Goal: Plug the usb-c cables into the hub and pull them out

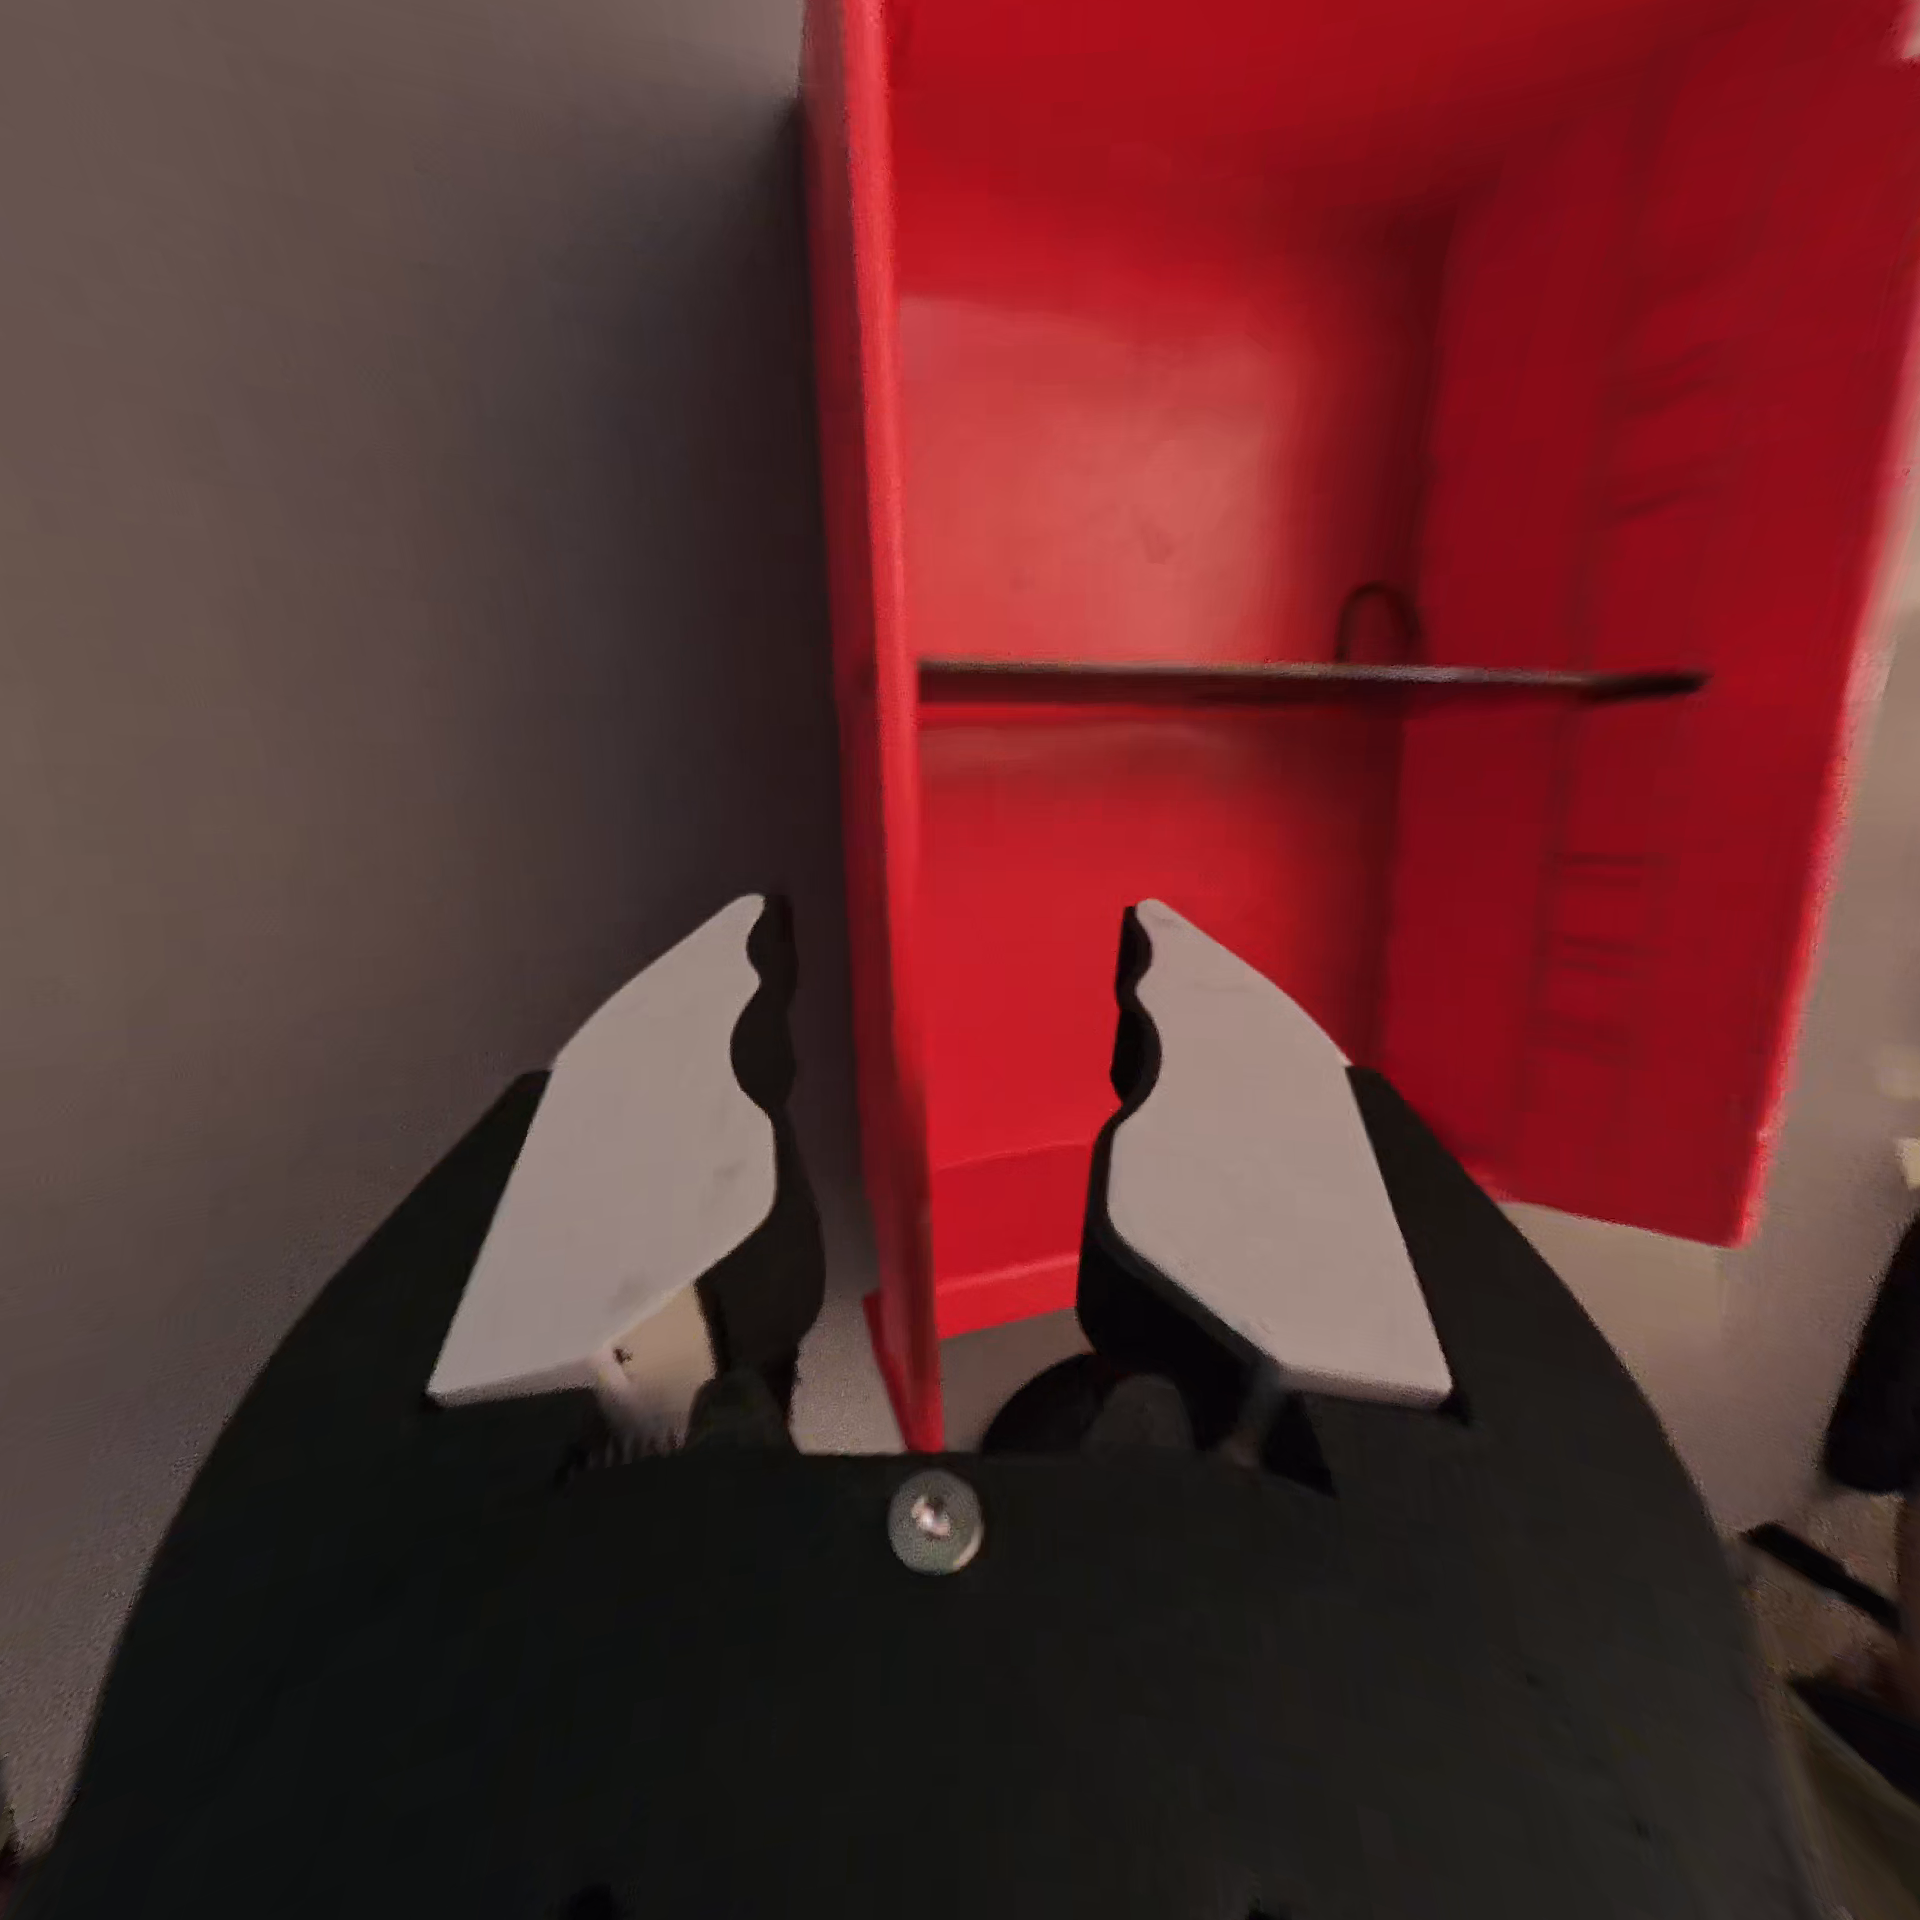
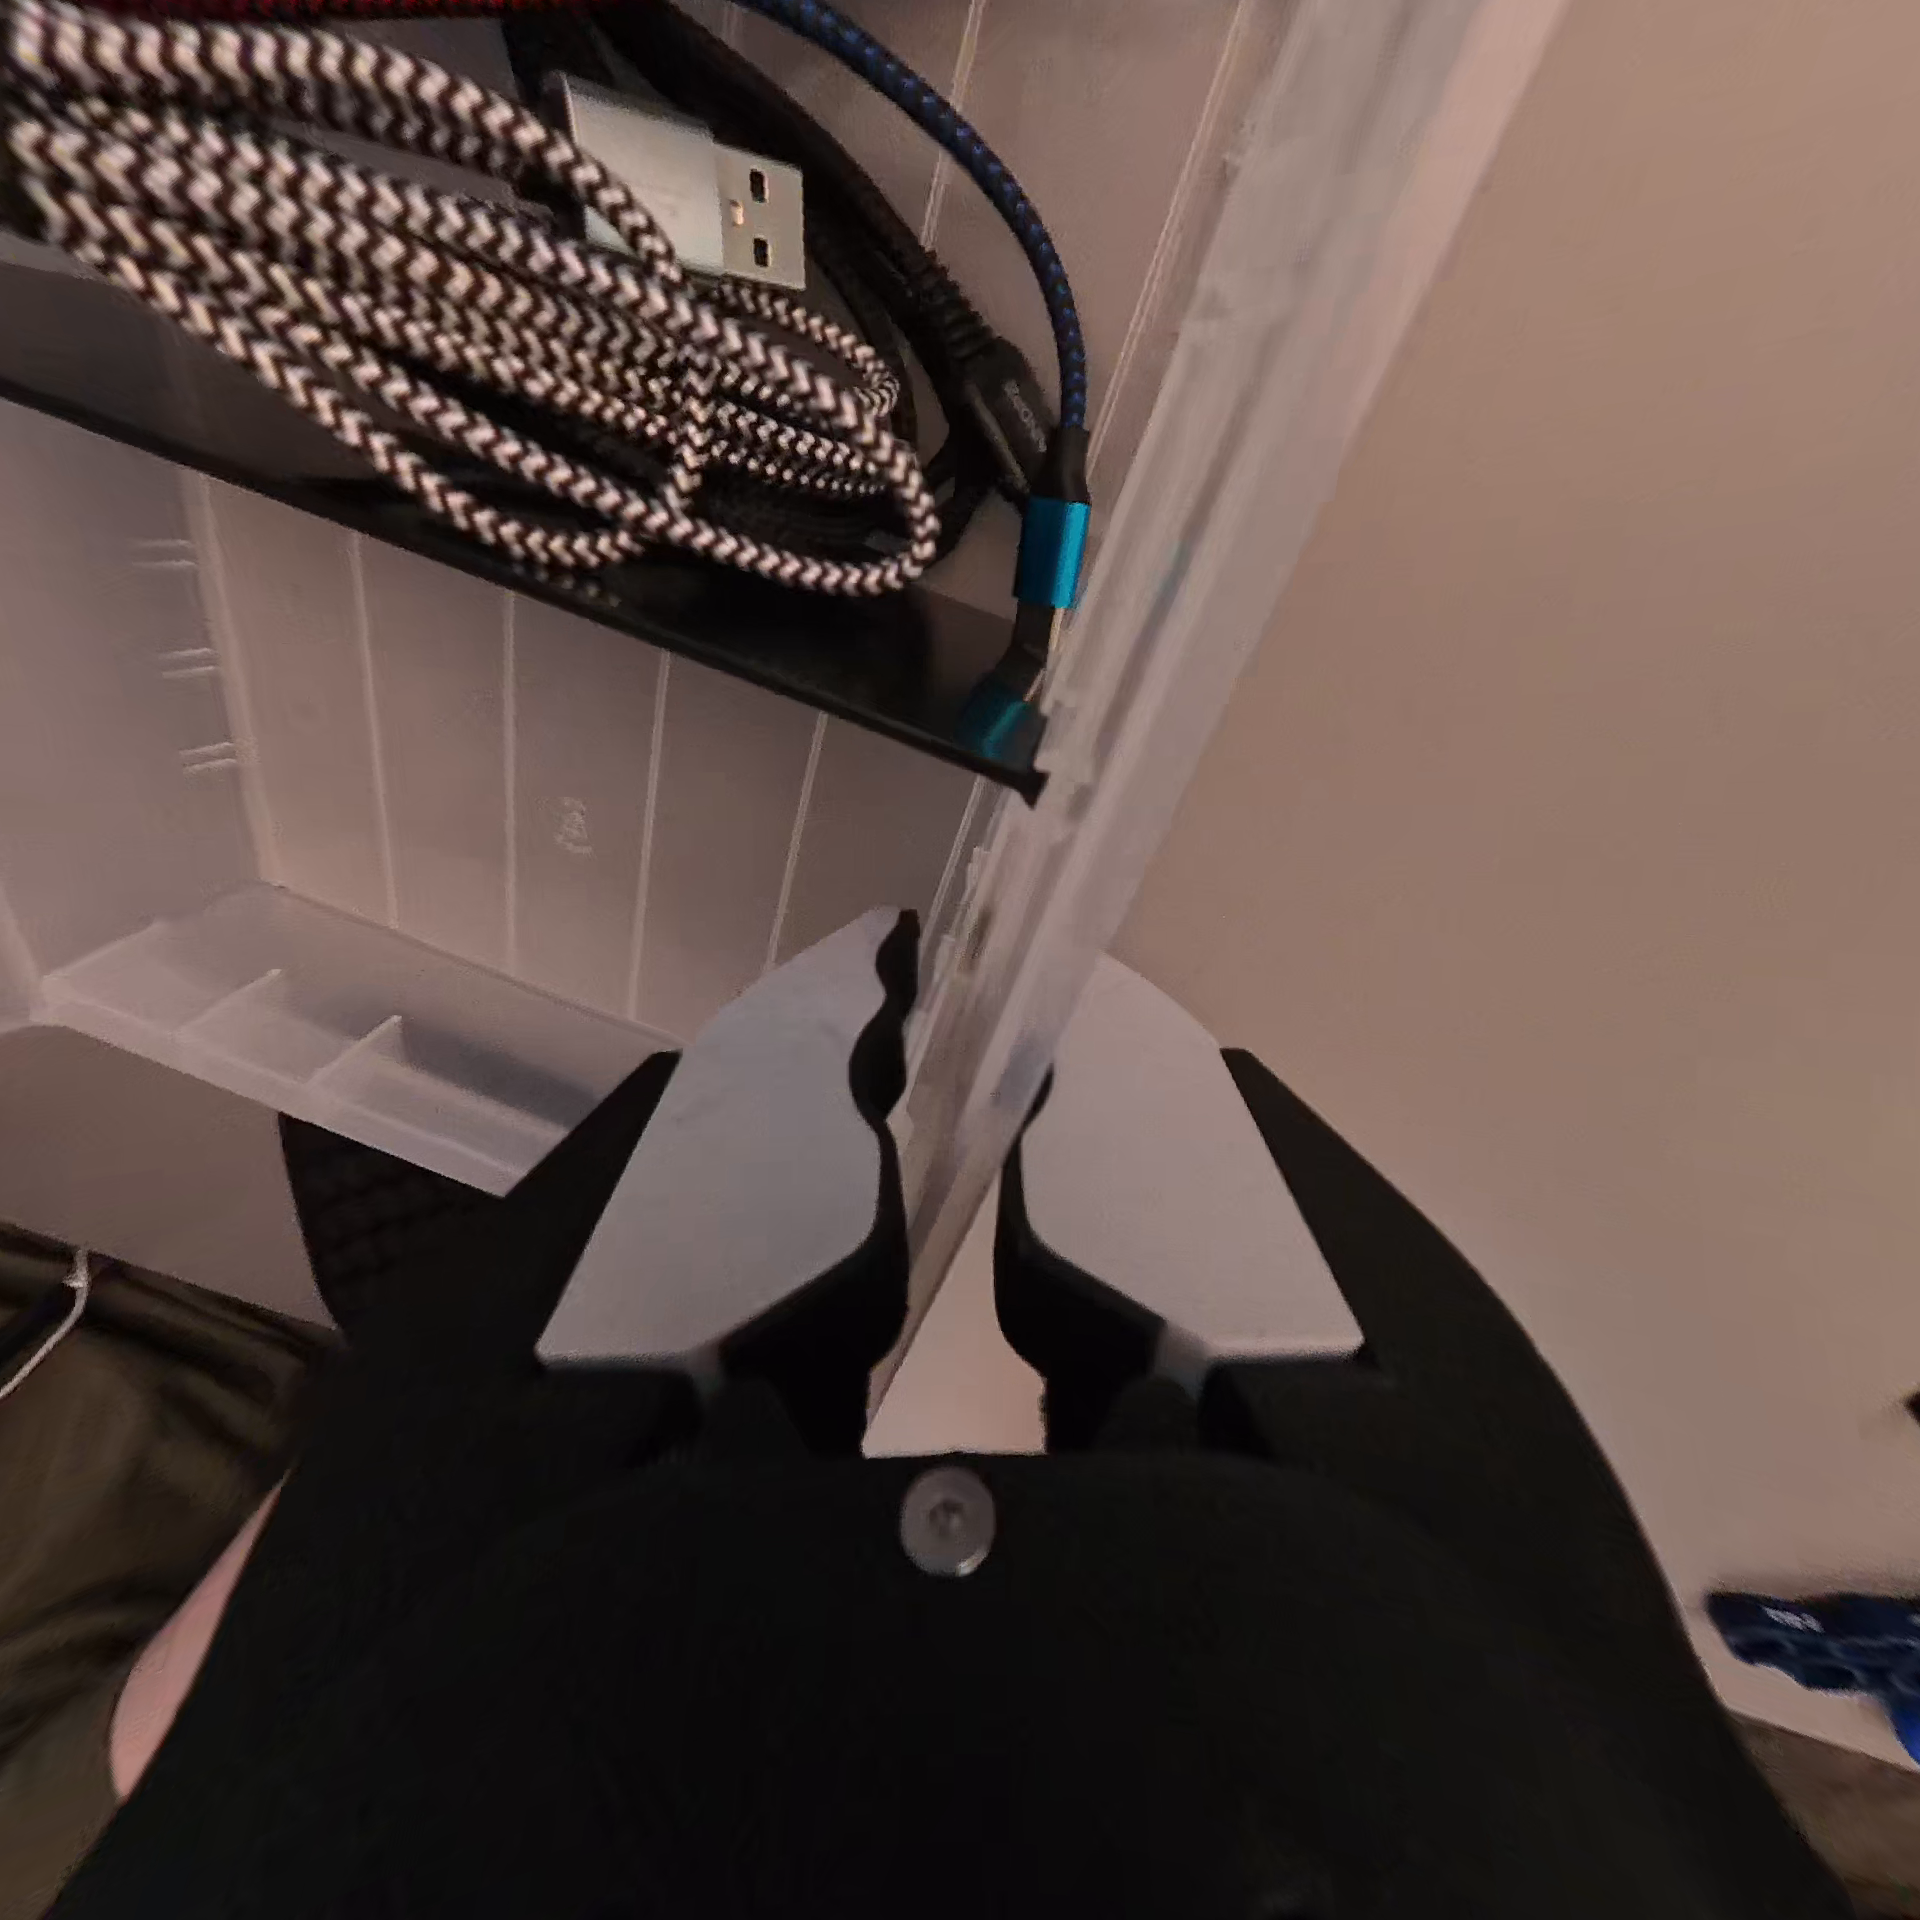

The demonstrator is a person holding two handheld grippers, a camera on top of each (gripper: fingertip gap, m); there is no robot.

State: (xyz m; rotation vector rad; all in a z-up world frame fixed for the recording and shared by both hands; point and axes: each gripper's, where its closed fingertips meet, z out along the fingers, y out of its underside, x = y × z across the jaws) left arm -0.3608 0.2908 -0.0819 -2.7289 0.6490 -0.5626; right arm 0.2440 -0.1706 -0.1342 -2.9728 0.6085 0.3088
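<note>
Your left gripper [image 1: 951, 909] straddles the red bin's wall [image 1: 883, 831], jaws apart. Your right gripper [image 2: 982, 935] is clamped on the clear bin's wall [image 2: 1039, 935]; beyond, the coiled black-and-white braided cable [image 2: 436, 343] and blue braided cable [image 2: 1049, 312] lie on the black divider [image 2: 831, 655].

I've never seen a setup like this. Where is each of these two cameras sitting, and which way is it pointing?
Left wrist view: sits on the left gripper, looking along its parted fingers, which straddle the side wall of a red bin with a dark divider.
Right wrist view: sits on the right gripper, looking into a clear bin whose wall runs between its fingers; braided cables lie on a dark divider.
Shared: nothing identifiable; only each gripper's own fingers show.
</note>
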